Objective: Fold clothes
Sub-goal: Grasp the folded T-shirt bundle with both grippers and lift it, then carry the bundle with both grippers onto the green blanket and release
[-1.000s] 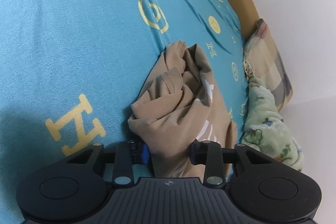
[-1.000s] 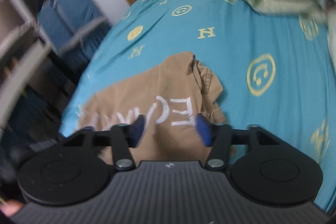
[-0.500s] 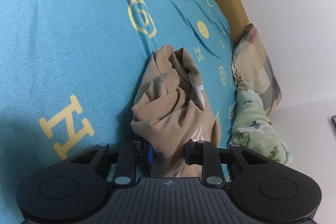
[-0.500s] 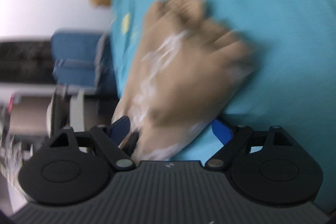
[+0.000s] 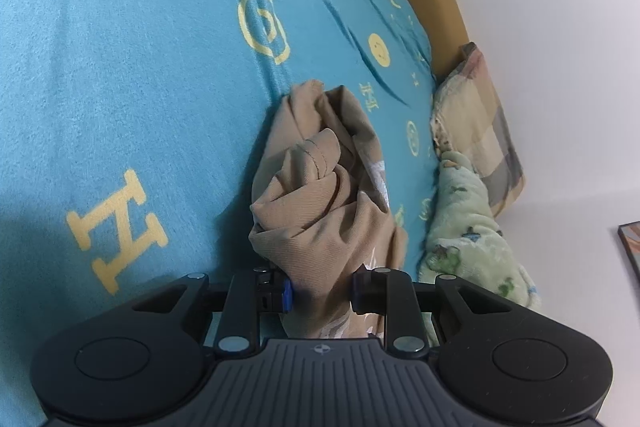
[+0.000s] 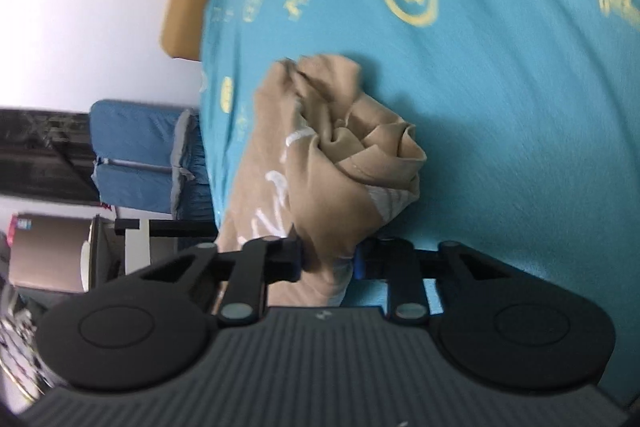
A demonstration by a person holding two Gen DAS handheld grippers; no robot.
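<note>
Your left tongs (image 5: 320,293) are clamped on a bunched fold of the tan T-shirt (image 5: 320,195), and your right tongs (image 6: 328,261) pinch another gathered fold of it (image 6: 340,171). The shirt, with white lettering, lies crumpled on the bed just ahead of both tongs. A second ago your right tongs stood wide above the flat shirt; now they grip it. The teal bedsheet (image 5: 120,67) spreads wide to the left of the left tongs; a green fleece blanket (image 5: 468,227) crowds their right.

White wall (image 5: 560,27); teal patterned bedsheet (image 5: 120,67); tan headboard (image 5: 436,11); blue chair (image 6: 136,155).
</note>
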